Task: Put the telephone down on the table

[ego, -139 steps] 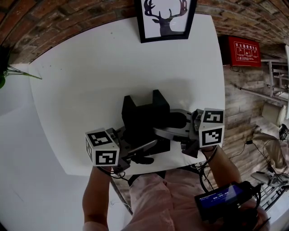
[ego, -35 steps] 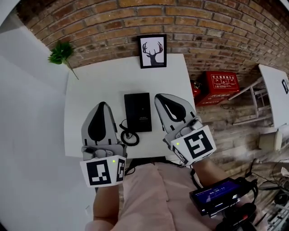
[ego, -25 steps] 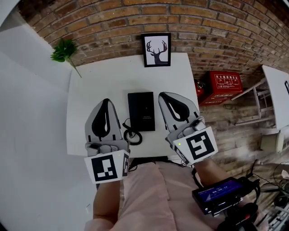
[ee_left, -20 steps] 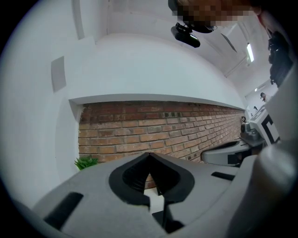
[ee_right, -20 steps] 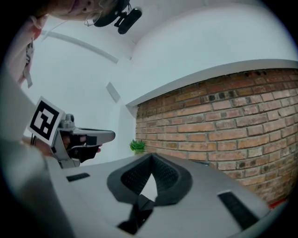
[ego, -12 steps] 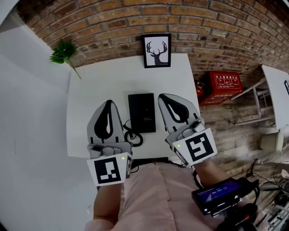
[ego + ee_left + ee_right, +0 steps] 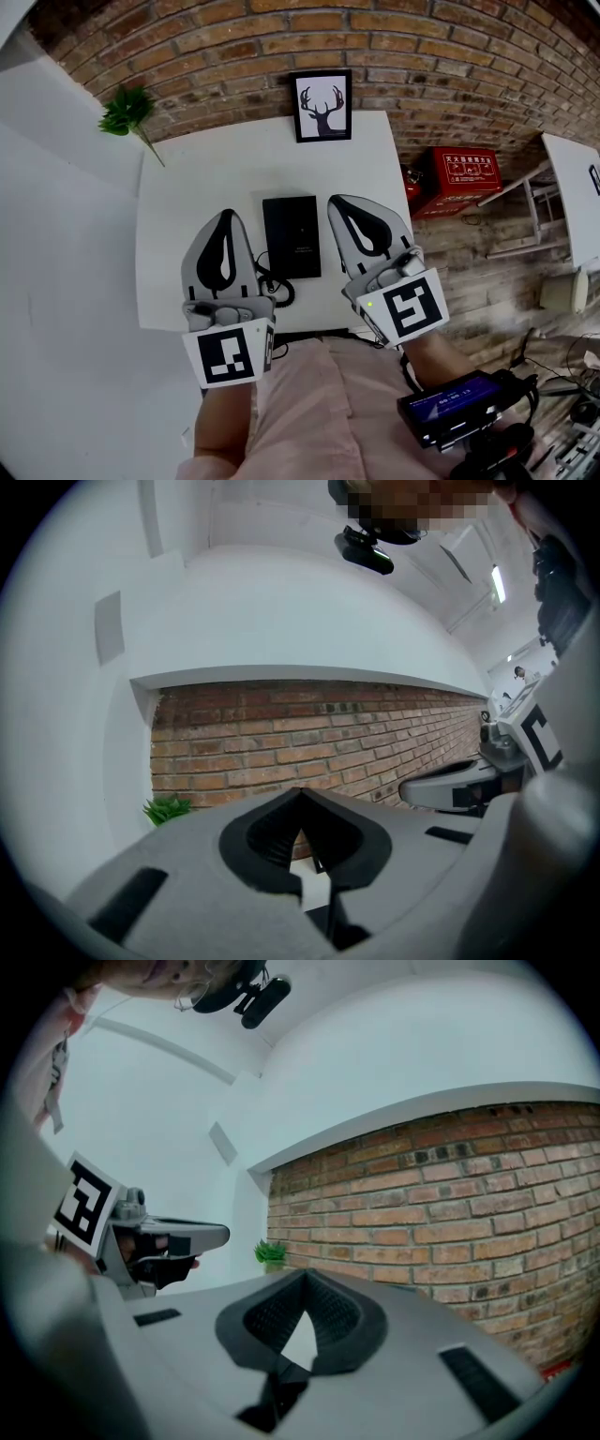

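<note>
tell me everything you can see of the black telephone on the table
The telephone is a flat, matte black rectangular block, plastic by its look, lying flat near the middle of the white table, long side running towards the brick wall. A black coiled cord curls from its near left corner. No keys or handset outline can be made out. It lies between the shut left gripper and right gripper; neither seems to touch it.

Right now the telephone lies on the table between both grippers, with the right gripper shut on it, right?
No: the right gripper is shut on nothing, beside the telephone, as the right gripper view shows. The rest holds.
</note>
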The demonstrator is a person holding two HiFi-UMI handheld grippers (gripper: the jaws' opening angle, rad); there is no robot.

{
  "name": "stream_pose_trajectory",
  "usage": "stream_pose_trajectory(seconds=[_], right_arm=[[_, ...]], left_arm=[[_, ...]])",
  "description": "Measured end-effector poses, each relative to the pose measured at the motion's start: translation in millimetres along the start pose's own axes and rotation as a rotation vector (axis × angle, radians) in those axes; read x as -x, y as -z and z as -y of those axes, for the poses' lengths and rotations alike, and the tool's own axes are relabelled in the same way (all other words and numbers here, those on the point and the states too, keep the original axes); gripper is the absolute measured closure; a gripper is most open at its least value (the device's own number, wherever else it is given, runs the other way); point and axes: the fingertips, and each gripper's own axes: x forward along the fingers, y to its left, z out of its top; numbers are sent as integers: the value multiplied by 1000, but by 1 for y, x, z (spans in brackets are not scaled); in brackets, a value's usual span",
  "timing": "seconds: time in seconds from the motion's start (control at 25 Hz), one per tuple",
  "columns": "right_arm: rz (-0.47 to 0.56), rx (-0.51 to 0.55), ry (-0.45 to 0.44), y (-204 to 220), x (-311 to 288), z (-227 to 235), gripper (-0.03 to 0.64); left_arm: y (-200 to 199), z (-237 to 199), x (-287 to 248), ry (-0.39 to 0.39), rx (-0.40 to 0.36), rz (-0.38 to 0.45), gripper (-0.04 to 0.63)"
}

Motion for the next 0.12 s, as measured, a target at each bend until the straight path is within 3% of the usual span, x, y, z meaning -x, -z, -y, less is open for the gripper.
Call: stream_pose_trajectory(seconds=[0.12], right_arm=[[7, 3, 4, 1, 1, 3, 614]], left_arm=[[1, 2, -1, 2, -2, -4, 595]])
